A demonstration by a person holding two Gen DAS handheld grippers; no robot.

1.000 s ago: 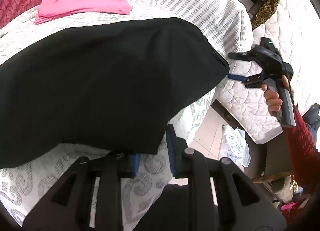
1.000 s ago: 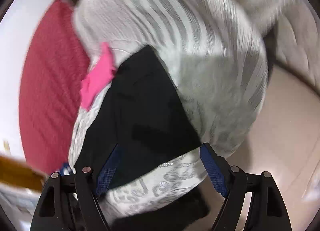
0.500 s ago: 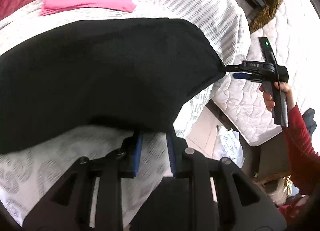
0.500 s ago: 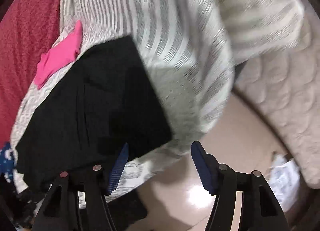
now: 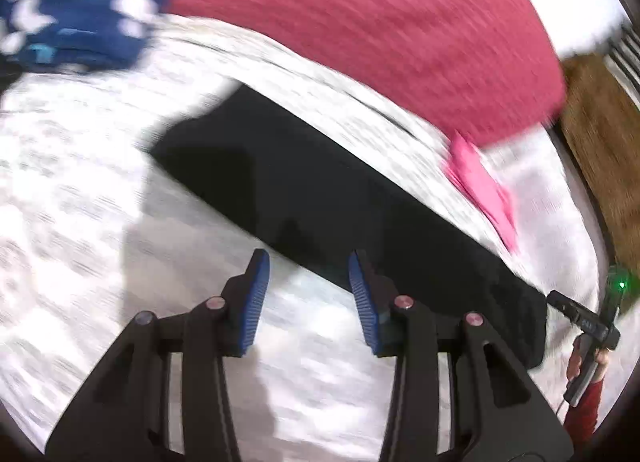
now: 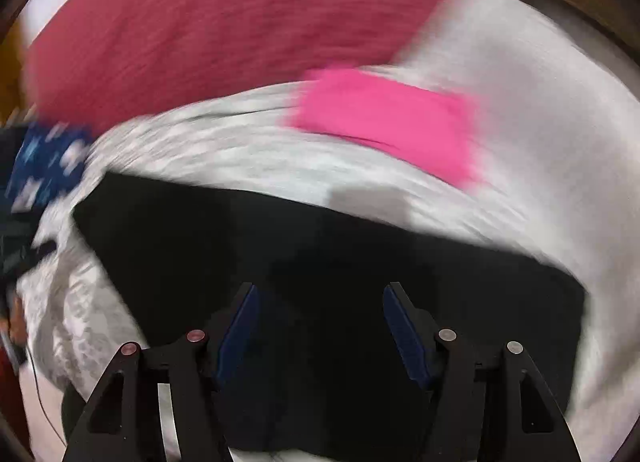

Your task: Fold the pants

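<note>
pants [image 6: 320, 262]: laid flat on the bedspread [image 6: 540, 150]
folded garment [image 6: 384, 122]: set beyond the pants
blanket [image 6: 224, 22]: spread behind both

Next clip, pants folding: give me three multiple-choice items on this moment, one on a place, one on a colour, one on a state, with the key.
1. Where do the black pants lie?
A. on the floor
B. on the white patterned bedspread
C. on a chair

2. What colour is the small folded garment beyond the pants?
A. pink
B. green
C. yellow

3. How is the left gripper?
A. shut on the pants
B. shut on nothing
C. open

Key: B, bedspread shows around the pants; A, it is bright pink; C, bedspread shows between its fingers.
</note>
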